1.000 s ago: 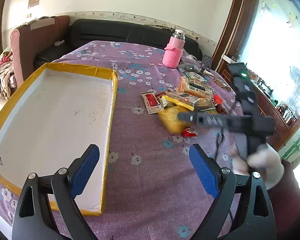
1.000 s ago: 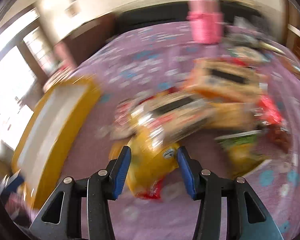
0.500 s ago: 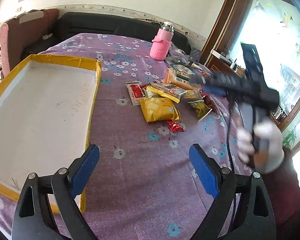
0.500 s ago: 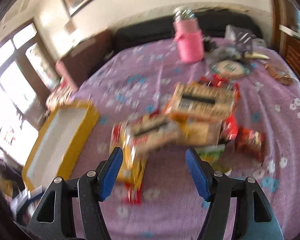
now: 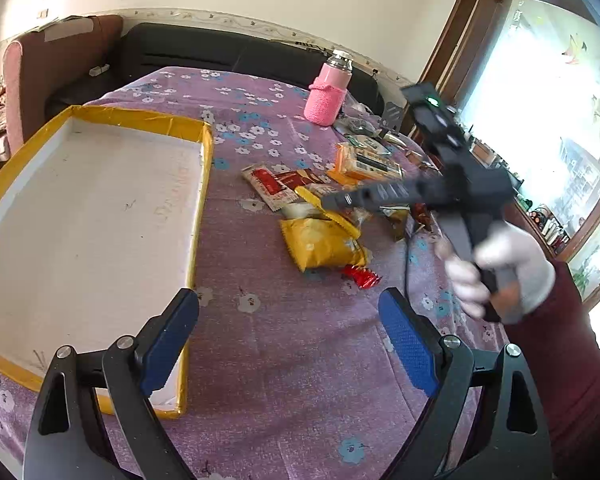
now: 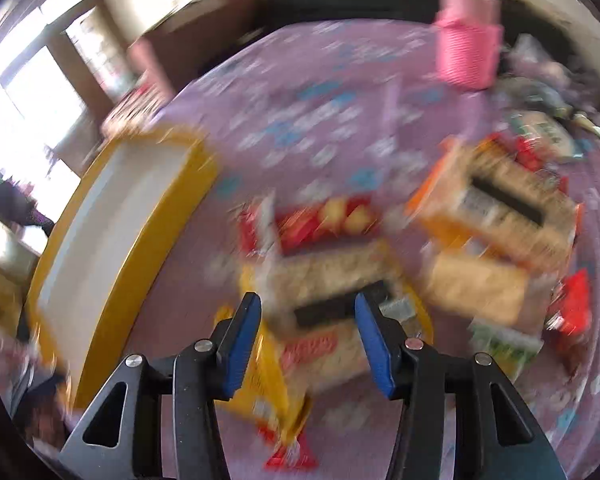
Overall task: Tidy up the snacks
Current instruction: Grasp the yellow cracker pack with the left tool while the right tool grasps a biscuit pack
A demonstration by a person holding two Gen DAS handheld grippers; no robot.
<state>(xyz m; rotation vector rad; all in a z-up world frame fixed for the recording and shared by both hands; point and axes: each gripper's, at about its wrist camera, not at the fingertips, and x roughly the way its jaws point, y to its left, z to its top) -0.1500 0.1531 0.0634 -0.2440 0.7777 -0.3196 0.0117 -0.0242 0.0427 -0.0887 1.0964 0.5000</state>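
Purple flowered cloth covered the worktop (image 5: 300, 360) where a heap of snacks (image 5: 340, 208) lay at about two o'clock from the yellow-rimmed tray (image 5: 204, 160), whose white floor showed nothing in it. The right gripper (image 6: 306, 332), held in a white-gloved hand (image 5: 500, 272), pointed steeply down over the near end of the heap, its blue fingers (image 6: 240, 344) closing with a pale packet (image 6: 328, 280) seen in the gap between them. The right wrist view was too blurred to tell whether the pads had met the wrapper. A yellow bag (image 5: 320, 244) lay just under and beside that packet, with a small red sweet (image 5: 362, 276) at its five o'clock corner. The left gripper (image 5: 288, 344) hung near the tray's right rim, fingers spread wide and holding nothing.

To do the pick well, the right hand would likely need to steady itself first, then close on the pale packet alone, across its narrow sides, so the yellow bag did not ride up with it. A slack foil wrapper could slip or crumple; a firm, centred pinch looked safest. The carry would then run toward nine o'clock, over the rim, with the left gripper kept out of the path. A pink flask (image 5: 328, 96) stood well apart at twelve o'clock.
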